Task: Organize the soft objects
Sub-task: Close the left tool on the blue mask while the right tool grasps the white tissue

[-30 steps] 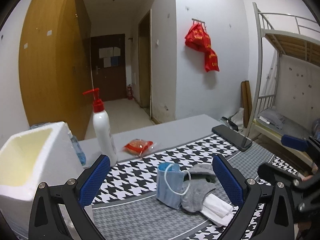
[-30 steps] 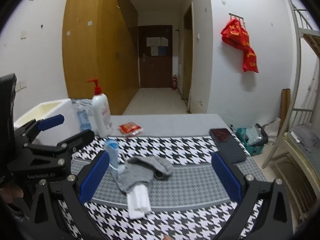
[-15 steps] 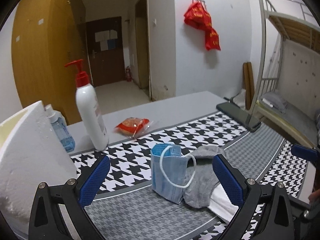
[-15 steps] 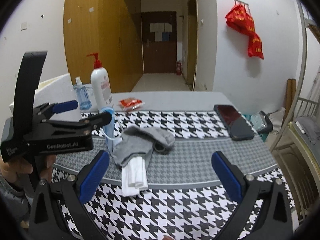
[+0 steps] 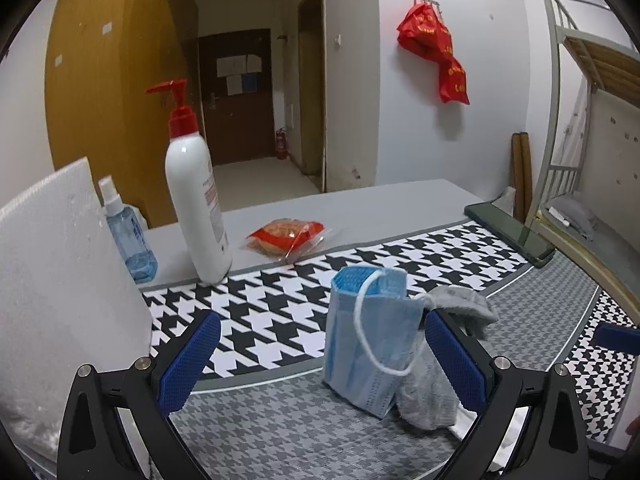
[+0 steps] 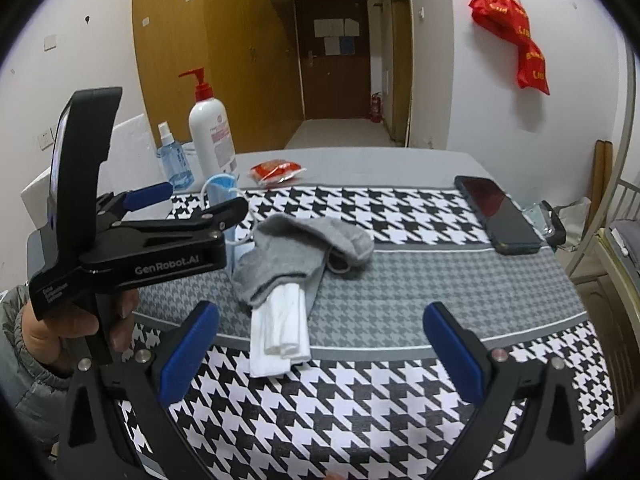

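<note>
A folded blue face mask (image 5: 368, 340) stands on edge on the houndstooth cloth (image 5: 280, 312), leaning on a grey sock (image 5: 456, 306). My left gripper (image 5: 320, 360) is open just short of the mask, which sits nearer its right finger. In the right wrist view the grey sock (image 6: 300, 248) lies over a folded white cloth (image 6: 280, 332), with the mask (image 6: 222, 188) behind it. My right gripper (image 6: 320, 356) is open above the cloth's near part, holding nothing. The left gripper (image 6: 192, 202), in a person's hand (image 6: 72, 320), hovers left of the sock.
A white foam box (image 5: 60, 280) stands at the left. Behind it are a blue spray bottle (image 5: 128, 236), a white pump bottle (image 5: 196, 200) and a red snack packet (image 5: 286, 234). A dark phone (image 6: 496, 212) lies at the right. A bunk bed frame (image 5: 560, 120) stands beyond the table.
My left gripper has moved forward and lower toward the mask, now large between its fingers. The right gripper has drawn back and tilted down a little. Both stay open.
</note>
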Available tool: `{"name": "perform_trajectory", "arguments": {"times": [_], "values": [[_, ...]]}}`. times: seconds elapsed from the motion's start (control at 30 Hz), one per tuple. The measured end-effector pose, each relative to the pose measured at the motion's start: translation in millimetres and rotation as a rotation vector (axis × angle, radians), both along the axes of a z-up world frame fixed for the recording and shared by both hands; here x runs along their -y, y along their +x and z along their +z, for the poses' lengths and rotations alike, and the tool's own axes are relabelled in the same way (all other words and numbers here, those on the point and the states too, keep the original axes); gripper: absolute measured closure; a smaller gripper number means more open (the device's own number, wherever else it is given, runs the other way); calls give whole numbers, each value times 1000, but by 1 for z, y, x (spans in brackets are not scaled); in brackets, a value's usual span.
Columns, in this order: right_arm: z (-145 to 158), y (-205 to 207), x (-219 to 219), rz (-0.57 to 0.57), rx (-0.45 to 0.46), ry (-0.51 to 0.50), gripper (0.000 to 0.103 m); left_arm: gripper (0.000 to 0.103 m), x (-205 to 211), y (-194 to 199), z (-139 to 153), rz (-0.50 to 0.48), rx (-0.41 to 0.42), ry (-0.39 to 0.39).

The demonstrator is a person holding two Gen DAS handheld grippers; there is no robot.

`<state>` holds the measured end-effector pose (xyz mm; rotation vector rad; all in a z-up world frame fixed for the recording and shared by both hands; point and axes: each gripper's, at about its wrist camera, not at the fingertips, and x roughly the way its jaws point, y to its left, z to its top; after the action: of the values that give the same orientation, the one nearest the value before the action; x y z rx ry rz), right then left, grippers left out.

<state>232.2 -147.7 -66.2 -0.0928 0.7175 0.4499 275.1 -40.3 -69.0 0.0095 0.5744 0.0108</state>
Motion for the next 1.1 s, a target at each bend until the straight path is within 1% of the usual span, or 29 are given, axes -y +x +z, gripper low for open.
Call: {"name": "perform_trajectory", "arguments": {"times": [0.07, 0.13, 0.23, 0.4, 0.5, 0.57, 0.6, 0.63, 0.67, 0.7, 0.77, 0.83, 0.87, 1.03, 1.1], "values": [[-2, 2, -1, 3, -15, 0, 0, 3, -3, 1, -1, 17, -1, 0], [-5, 4, -3, 13, -28, -10, 0, 5, -4, 2, -2, 13, -5, -6], [-8, 7, -4, 17, -38, -18, 0, 15, -5, 4, -4, -14, -18, -36], [-12, 10, -6, 27, -55, -26, 0, 25, -6, 5, -4, -19, -23, -47], [-13, 12, -7, 34, -61, -25, 0, 34, -5, 5, -5, -33, -27, -53], [-13, 13, -8, 35, -61, -29, 0, 44, -5, 5, -5, -48, -30, -64], [-13, 14, -8, 35, -62, -28, 0, 47, -5, 6, -6, -53, -35, -68], [-13, 15, -8, 36, -65, -27, 0, 55, -5, 6, -7, -63, -44, -76], [-13, 15, -8, 36, -65, -27, 0, 66, -5, 7, -8, -77, -55, -90], [-13, 15, -9, 40, -68, -28, 0, 70, -5, 6, -8, -87, -61, -101], [-15, 14, -13, 66, -62, -48, 0, 89, -2, 3, -8, -105, -61, -104], [-19, 14, -16, 78, -75, -59, 0, 90, 0, -1, -7, -98, -54, -81], [-21, 15, -16, 84, -85, -60, 0, 91, 0, -3, -7, -102, -54, -81], [-28, 19, -20, 105, -120, -53, 0, 92, -3, -9, -1, -121, -40, -99], [-29, 19, -23, 121, -115, -55, 0, 92, -5, -10, 1, -119, -35, -110]]}}
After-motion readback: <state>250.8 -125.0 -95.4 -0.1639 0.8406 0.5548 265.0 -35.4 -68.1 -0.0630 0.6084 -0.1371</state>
